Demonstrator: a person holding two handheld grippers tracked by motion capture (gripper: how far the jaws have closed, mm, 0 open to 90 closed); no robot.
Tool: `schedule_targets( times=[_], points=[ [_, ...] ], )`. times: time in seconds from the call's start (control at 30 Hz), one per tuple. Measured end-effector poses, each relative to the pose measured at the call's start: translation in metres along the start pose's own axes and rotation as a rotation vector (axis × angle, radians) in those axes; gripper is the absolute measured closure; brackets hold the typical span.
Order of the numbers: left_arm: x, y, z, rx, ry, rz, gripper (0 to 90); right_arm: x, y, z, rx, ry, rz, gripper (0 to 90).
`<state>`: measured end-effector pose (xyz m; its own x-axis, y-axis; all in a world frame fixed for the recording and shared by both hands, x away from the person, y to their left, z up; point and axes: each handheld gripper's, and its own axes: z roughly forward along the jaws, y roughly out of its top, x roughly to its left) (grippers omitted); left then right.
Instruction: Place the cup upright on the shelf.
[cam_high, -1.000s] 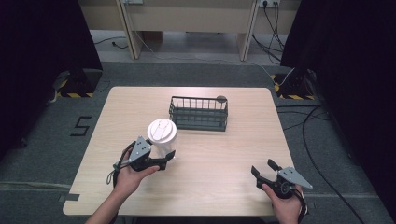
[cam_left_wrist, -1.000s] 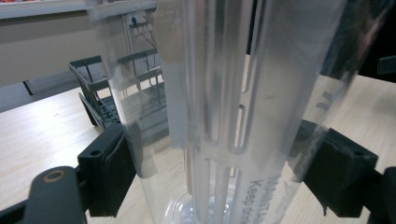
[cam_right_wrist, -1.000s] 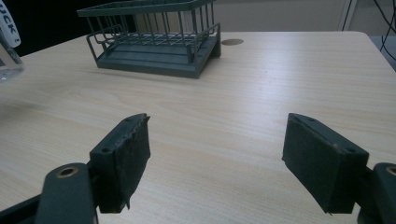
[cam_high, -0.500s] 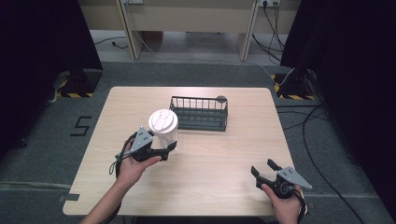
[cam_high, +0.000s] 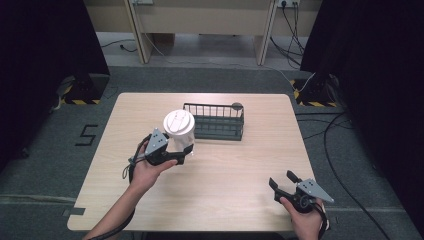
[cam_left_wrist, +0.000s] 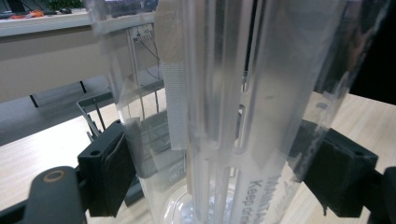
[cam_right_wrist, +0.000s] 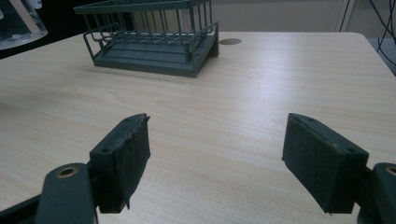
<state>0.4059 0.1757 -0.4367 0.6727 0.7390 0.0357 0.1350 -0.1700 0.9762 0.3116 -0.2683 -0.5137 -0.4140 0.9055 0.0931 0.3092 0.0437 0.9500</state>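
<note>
Clear plastic container (cam_high: 181, 136) with white lid (cam_high: 178, 121) in my black left gripper (cam_high: 176, 156), dark green wire basket (cam_high: 214, 121), pale wood-grain table (cam_high: 235, 170), my black right gripper (cam_high: 283, 182) with grey plate, grey floor (cam_high: 65, 150).

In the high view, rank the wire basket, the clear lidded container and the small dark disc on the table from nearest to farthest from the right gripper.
From the right gripper:
1. Wire basket, mid-table, up and to its left.
2. Small dark disc, just behind the basket's right end.
3. Clear lidded container, farther left, clamped in the left gripper.
</note>
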Motion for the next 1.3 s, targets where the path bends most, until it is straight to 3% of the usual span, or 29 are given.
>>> schedule_targets(
  times=[0.57,1.3],
  points=[
    [0.006,0.024,0.022,-0.009,-0.001,0.027,18.1,0.001,0.0,0.0,0.002,0.001,0.0,23.8],
    [0.007,0.035,0.052,-0.01,0.004,0.016,18.1,0.0,0.0,0.001,0.007,0.006,0.005,23.7]
  ],
)
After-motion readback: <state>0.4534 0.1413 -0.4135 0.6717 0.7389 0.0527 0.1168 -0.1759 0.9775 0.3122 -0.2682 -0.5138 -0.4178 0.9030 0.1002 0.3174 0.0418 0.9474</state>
